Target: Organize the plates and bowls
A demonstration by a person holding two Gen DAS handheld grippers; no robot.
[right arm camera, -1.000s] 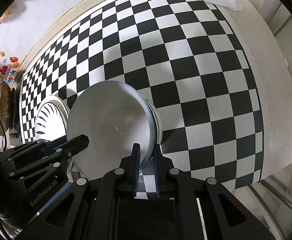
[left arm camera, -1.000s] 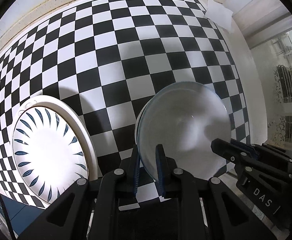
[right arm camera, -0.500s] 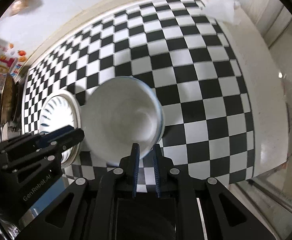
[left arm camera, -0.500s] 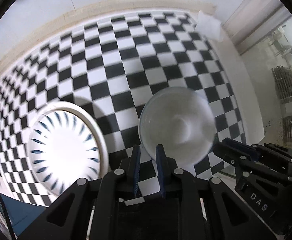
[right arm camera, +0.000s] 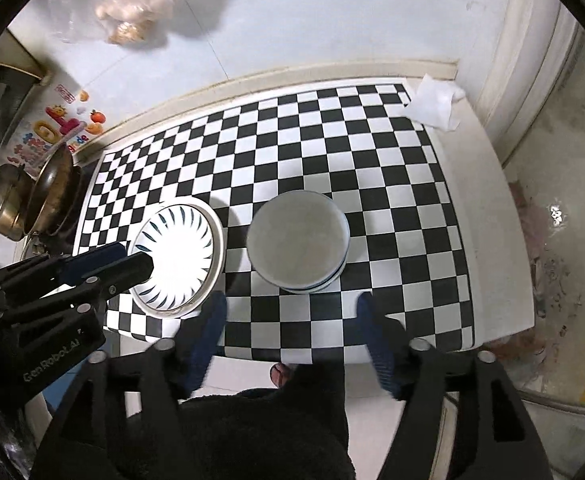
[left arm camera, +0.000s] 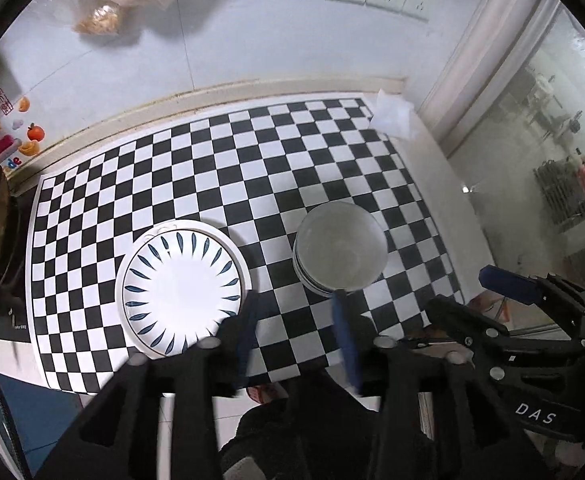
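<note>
Both the left gripper (left arm camera: 296, 328) and right gripper (right arm camera: 292, 332) hang with jaws wide open and empty, the stacked bowls (right arm camera: 298, 242) just ahead beside the plates (left arm camera: 182, 288), so a careless low pass could topple that stack.

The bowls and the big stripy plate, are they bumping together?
Apart. The right wrist view shows checkered mat squares between the bowls and the plate.
</note>
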